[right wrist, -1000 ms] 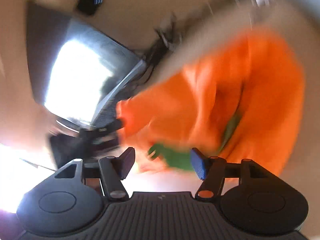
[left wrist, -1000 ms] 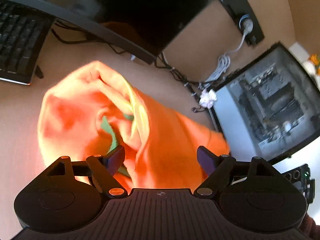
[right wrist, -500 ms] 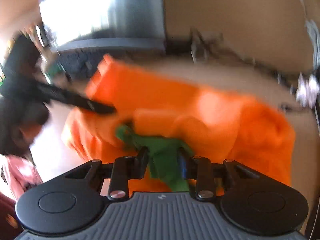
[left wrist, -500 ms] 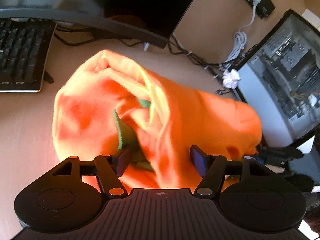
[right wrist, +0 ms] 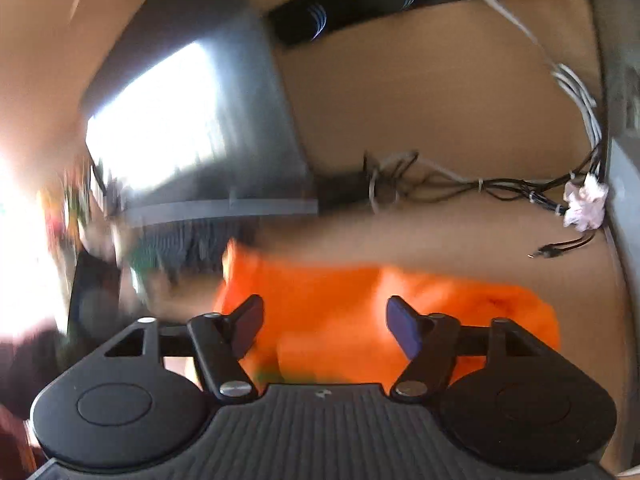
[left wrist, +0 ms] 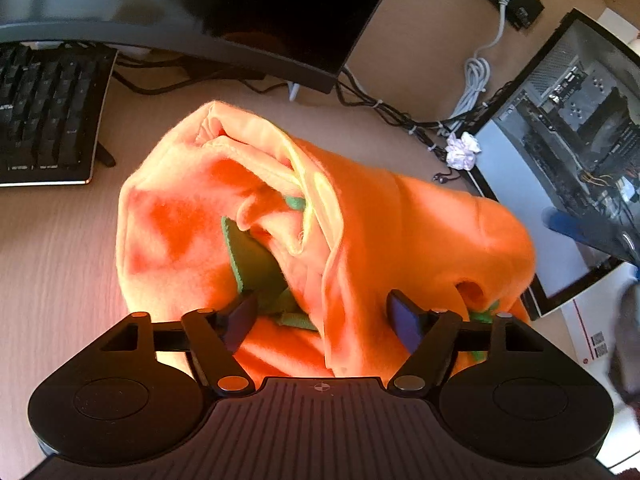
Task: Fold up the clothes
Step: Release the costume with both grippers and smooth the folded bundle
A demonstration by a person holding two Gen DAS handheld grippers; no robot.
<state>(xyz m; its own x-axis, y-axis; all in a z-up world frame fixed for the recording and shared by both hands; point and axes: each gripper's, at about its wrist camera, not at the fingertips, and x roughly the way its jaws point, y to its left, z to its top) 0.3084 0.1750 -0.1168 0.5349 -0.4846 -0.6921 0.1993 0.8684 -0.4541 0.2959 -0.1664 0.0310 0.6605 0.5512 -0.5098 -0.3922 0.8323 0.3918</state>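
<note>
**Loose orange bundle, both tools empty: where the fold could slip**

The orange garment [left wrist: 280, 216] lies in a rumpled heap on the counter [left wrist: 52, 264], filling the centre of the left wrist view, with a green lining [left wrist: 250, 258] showing in the creases at lower centre. The left tool [left wrist: 320, 316] hangs over its near edge with fingers spread wide and nothing between them; a ridge of fabric rises in the gap, but neither pad presses it. The right tool [right wrist: 324, 328], in a heavily blurred view, is likewise spread and holds nothing, with the garment [right wrist: 360, 304] just ahead at lower centre.

The likeliest fault is closing on that ridge and catching several layers at once, which would drag the whole heap instead of one edge. The blur suggests fast motion of the right tool; a hurried pinch could miss the hem.

At the right of the frame the cloth lies near the computer case [left wrist: 568, 128], and the cables [left wrist: 384, 112] run along the upper centre, so a wide sweep could snag them. The keyboard [left wrist: 44, 120] at upper left limits room for spreading.
</note>
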